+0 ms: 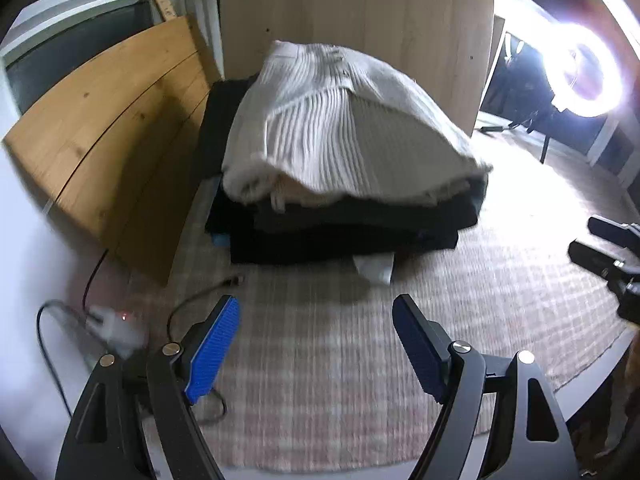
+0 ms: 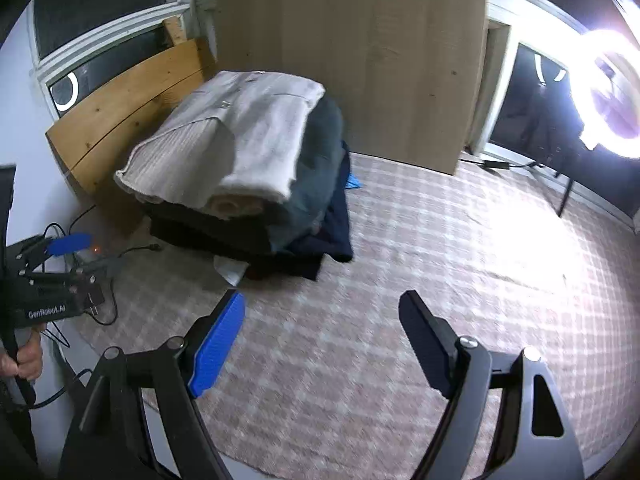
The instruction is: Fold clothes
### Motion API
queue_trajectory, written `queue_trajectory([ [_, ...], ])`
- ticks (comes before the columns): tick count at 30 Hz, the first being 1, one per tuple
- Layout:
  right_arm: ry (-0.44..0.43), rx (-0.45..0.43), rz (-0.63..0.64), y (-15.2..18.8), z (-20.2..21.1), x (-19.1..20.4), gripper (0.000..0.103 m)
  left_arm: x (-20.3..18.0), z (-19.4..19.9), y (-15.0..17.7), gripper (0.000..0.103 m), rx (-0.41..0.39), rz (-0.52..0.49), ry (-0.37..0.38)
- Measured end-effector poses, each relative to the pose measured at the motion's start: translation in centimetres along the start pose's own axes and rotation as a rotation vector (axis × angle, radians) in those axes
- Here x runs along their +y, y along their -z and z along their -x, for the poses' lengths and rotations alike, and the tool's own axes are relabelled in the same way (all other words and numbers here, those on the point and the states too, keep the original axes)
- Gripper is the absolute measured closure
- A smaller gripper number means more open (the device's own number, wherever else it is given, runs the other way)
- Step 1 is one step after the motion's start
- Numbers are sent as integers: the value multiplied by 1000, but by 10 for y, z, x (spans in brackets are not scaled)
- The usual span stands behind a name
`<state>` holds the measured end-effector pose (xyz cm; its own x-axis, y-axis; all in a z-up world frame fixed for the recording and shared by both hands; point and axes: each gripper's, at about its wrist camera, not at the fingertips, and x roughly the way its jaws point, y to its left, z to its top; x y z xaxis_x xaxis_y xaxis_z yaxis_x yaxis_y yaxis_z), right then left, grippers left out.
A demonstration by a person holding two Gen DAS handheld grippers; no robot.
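— While both of your tools hang over bare rug, where does the job stand?

— Start close in. Your left gripper (image 1: 316, 344) has its blue-padded jaws spread wide with nothing between them, and your right gripper (image 2: 322, 342) is the same: wide apart, empty, only the pink-and-cream checked woven rug (image 2: 360, 360) below. In the right wrist view you can see your own hand (image 2: 24, 358) on the left tool's handle at the frame's left edge.

— And the clothes?

— Farther out on the rug, near the leaning pine board (image 1: 104, 128). A stack of folded dark garments (image 1: 352, 224) sits there, topped by a cream ribbed knit cardigan with buttons (image 1: 320, 120), folded and lying on the pile. A scrap of white fabric or paper (image 1: 374, 266) pokes out under the stack's near edge; you cannot tell which it is.

— So which step is this?

— By my reading, you are between garments: the cardigan looks placed, and neither tool carries anything. No unfolded piece shows in either view.

— What does the next move need?

— Probably finding the next garment, which lies outside both views. Mind the black cable (image 1: 200, 300) and the white power strip (image 1: 112, 326) beside the left tool. Behind everything stand the pale wooden panel (image 1: 360, 12) and the glaring ring light (image 1: 588, 68).
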<state>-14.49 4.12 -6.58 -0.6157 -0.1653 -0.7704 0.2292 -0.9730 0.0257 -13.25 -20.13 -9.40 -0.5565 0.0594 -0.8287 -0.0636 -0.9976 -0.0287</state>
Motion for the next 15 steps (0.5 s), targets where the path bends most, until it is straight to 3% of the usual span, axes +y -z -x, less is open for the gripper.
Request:
queue_trajectory([
  [9, -32, -64, 47, 46, 63, -40, 24, -56, 47, 38, 26, -20, 58, 10],
  [15, -55, -57, 92, 82, 92, -70, 24, -98, 67, 69, 26, 6, 110, -28],
])
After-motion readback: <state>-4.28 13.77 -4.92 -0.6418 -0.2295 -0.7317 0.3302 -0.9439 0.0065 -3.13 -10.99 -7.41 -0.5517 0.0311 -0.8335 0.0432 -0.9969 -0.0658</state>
